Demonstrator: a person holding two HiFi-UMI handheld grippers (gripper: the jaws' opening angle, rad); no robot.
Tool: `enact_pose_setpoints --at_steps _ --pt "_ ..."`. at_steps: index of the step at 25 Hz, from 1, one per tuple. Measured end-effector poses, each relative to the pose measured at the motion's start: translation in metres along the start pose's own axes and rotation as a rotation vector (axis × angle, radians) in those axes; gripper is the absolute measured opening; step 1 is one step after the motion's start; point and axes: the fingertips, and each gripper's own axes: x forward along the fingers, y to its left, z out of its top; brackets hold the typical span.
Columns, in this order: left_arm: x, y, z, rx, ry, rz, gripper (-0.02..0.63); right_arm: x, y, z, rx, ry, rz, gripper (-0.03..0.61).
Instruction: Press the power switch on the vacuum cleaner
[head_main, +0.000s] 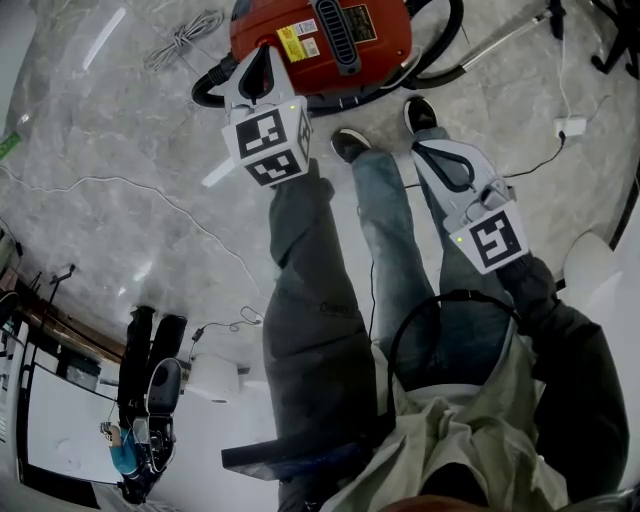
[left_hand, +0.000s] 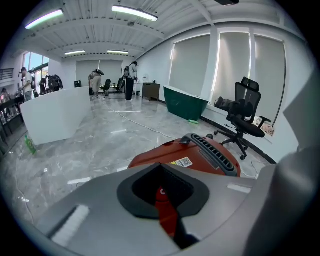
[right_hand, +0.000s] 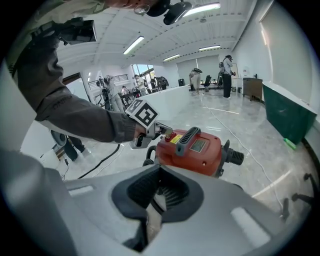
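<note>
The red vacuum cleaner (head_main: 320, 40) lies on the grey marble floor just ahead of my feet. My left gripper (head_main: 264, 58) is shut and empty, its tip resting against the vacuum's near left end. From the right gripper view, that left gripper (right_hand: 159, 131) touches the vacuum (right_hand: 197, 150) beside a small red button (right_hand: 166, 138) and a yellow label. Through the left gripper (left_hand: 162, 197) only a sliver of red casing (left_hand: 200, 157) shows. My right gripper (head_main: 430, 155) hangs shut and empty over my right leg, apart from the vacuum; its own view shows the right gripper (right_hand: 156, 200) shut too.
A black hose (head_main: 445, 45) curls round the vacuum's right side, with a metal wand (head_main: 505, 35) beyond. A coiled cord (head_main: 185, 40) lies at left and a white adapter (head_main: 572, 125) with cable at right. My shoes (head_main: 350, 143) stand close to the vacuum. An office chair (left_hand: 245, 117) is nearby.
</note>
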Motion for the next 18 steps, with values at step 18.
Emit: enact_pose_setpoints --at_steps 18 --pt "0.020 0.010 0.002 -0.004 0.055 -0.016 0.002 -0.003 0.004 -0.009 0.013 0.015 0.022 0.000"
